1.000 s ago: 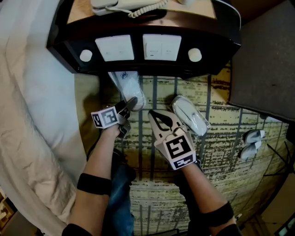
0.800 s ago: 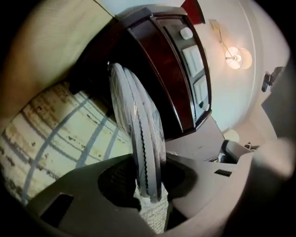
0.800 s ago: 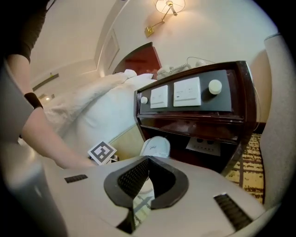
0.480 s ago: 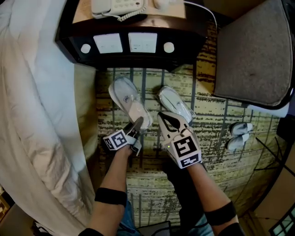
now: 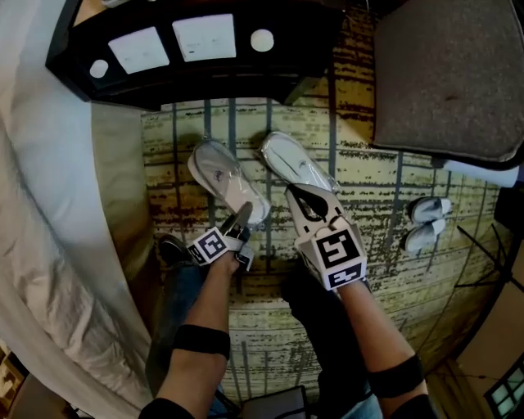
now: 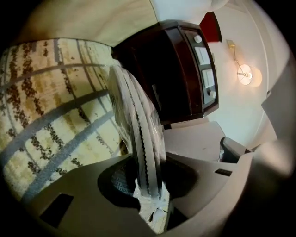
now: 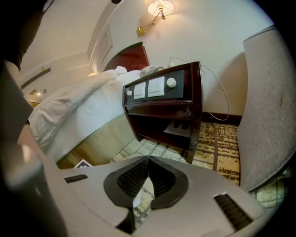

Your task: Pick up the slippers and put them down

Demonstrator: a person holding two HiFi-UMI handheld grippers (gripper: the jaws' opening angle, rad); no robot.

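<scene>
a dark wooden nightstand (image 5: 205,78) stands at the top of the head view, with two white panels (image 5: 205,37) and round white knobs (image 5: 262,39) on its front. a bed with a white duvet (image 5: 41,204) runs down the left side, its beige base (image 5: 119,188) meeting the yellow, grid-patterned carpet (image 5: 368,188). a grey upholstered chair (image 5: 450,74) fills the upper right. a lit wall lamp (image 7: 160,8) hangs above.

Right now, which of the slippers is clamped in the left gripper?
The plastic-wrapped slipper nearer the bed, its end pinched in the left gripper. The other wrapped slipper lies toward the chair, beside the right gripper.
</scene>
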